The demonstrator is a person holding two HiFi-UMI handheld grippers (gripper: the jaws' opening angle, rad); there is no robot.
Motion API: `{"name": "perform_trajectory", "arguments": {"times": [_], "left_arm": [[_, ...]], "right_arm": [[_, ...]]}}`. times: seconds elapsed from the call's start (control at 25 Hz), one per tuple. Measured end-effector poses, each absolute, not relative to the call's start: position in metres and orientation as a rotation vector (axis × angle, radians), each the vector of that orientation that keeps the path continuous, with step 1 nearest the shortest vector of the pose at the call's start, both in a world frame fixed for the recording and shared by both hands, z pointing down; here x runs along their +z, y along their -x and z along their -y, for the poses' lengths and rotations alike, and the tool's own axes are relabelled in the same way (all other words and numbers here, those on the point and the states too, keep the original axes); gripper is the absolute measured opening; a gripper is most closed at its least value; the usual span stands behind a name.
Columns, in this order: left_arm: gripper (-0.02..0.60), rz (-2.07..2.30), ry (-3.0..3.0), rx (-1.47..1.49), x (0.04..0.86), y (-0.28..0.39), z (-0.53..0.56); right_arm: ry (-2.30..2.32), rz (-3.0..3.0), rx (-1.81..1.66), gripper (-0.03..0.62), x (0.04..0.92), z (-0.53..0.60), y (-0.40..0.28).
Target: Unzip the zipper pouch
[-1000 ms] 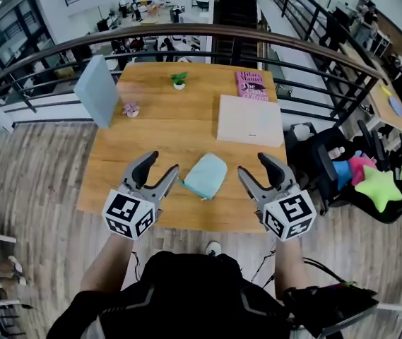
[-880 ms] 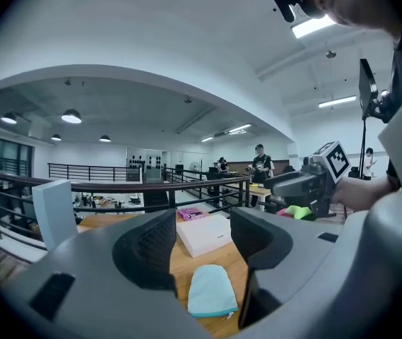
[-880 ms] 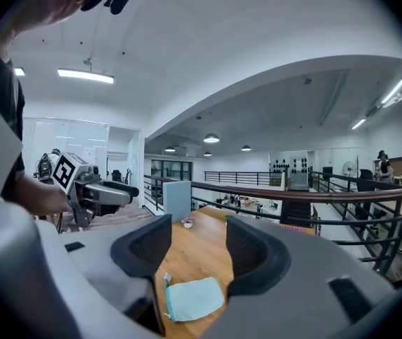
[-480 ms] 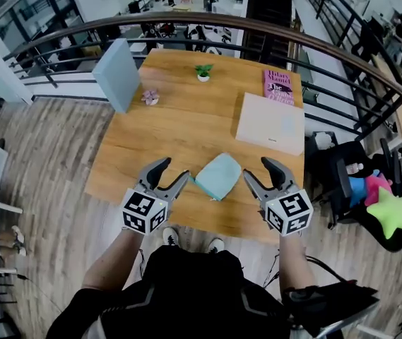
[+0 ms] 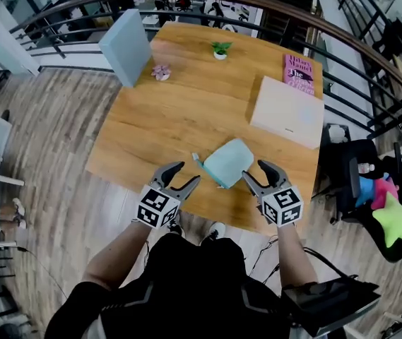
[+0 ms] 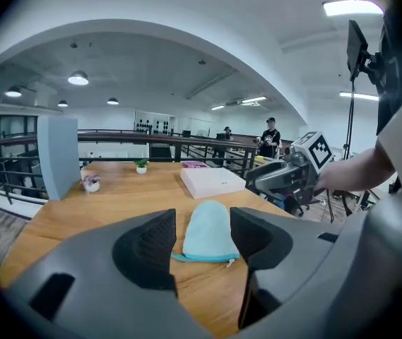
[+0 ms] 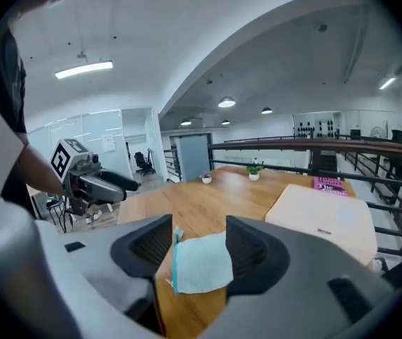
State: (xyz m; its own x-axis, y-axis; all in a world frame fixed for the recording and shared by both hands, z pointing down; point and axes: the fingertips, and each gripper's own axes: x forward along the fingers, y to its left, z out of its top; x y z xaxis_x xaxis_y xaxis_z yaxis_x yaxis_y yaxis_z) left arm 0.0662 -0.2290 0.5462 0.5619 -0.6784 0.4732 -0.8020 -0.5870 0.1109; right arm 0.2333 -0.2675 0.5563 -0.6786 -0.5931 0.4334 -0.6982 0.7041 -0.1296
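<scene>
Nearest, the left gripper (image 5: 185,174) sits at the pouch's eight o'clock and the right gripper (image 5: 255,171) at its four o'clock, both with jaws spread and empty. The zipper pouch (image 5: 229,162) lies flat by the table's (image 5: 179,111) six o'clock edge, zipper side toward seven. Unpinned, it may slide off that edge when the pull is tugged

pink book (image 5: 301,70) title too small to read, distant person (image 6: 270,135) indistinct
</scene>
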Motion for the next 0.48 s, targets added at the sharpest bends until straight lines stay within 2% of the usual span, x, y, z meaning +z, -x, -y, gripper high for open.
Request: {"name": "perform_trajectory", "arguments": {"times": [0.48], "left_arm": [[0.256, 1.184, -2.293, 0.684, 0.646, -0.061, 0.21]], "right_arm": [[-0.719, 2.418, 0.424, 0.219, 0.669, 0.257, -0.208]]}}
